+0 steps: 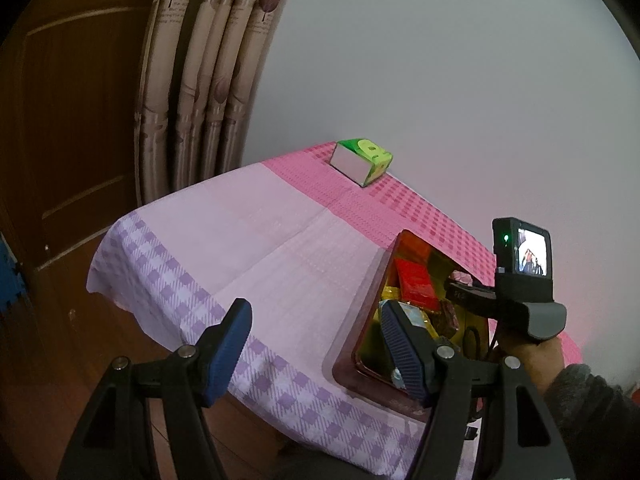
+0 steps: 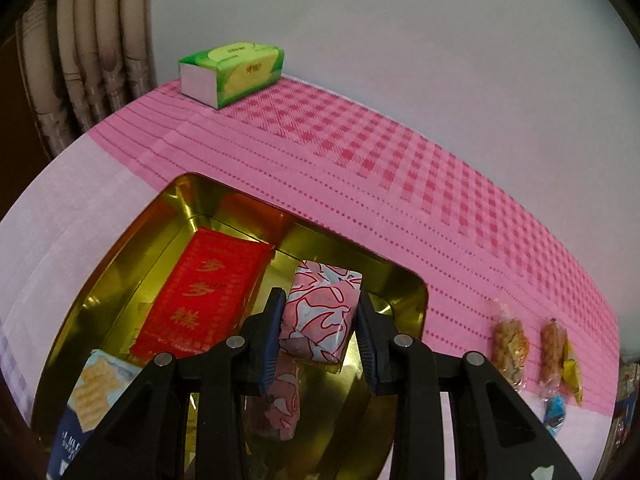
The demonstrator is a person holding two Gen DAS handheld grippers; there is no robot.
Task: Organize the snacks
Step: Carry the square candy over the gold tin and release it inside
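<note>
Clamped between the blue fingers (image 2: 366,344) of the right gripper (image 2: 320,340), a pink-and-white wrapped snack (image 2: 320,316) is held over the gold tray (image 2: 120,256) at lower centre of the right wrist view. Beside it in the tray a red packet (image 2: 204,300) and a cracker pack (image 2: 90,396) are seen. Loose snacks (image 2: 510,344) lie on the desk (image 2: 360,152) at right. The left gripper (image 1: 316,352) is held with fingers apart and empty at the tray's near edge.

Wall (image 1: 440,80): I see plain white, far.
Curtain (image 1: 212,80): pleated beige, far left.
Door (image 1: 72,120): brown wood, left.
Floor (image 1: 36,400): dark wood.
</note>
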